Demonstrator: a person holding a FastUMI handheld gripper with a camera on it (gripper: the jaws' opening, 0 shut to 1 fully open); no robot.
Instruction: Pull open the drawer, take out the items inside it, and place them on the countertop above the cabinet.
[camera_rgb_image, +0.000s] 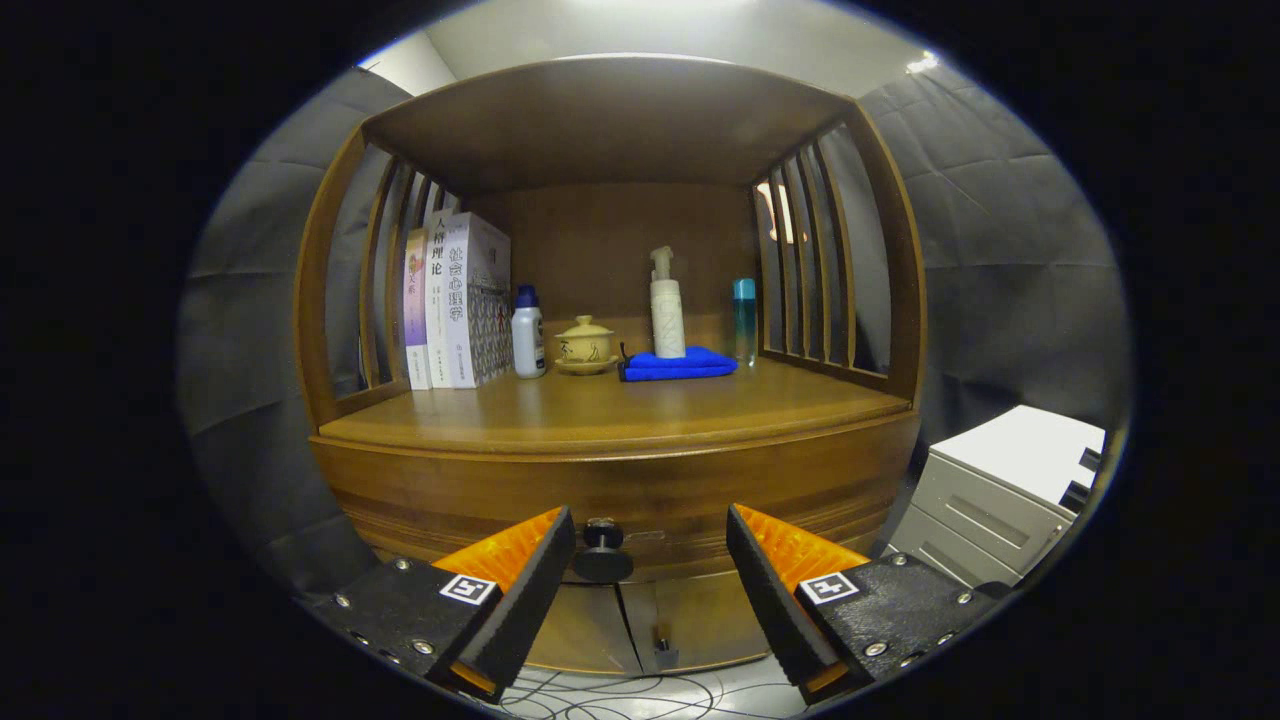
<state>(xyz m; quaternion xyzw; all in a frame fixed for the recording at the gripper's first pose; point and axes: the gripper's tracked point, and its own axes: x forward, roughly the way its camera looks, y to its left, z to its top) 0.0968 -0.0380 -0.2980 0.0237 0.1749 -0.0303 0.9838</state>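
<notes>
A wooden cabinet stands ahead with its drawer front (620, 495) closed under the countertop (610, 410). A dark round knob (602, 552) sticks out from the drawer, just ahead of my gripper (650, 535) and closer to the left finger than the right. The gripper is open, with nothing held between the fingers. What lies inside the drawer is hidden.
On the countertop stand books (455, 300), a white bottle with a blue cap (528, 335), a yellow lidded cup (585, 345), a pump bottle (667, 305) on a folded blue cloth (678, 364), and a teal bottle (745, 320). A white drawer unit (1000, 490) sits to the right. Cables (640, 695) lie on the floor.
</notes>
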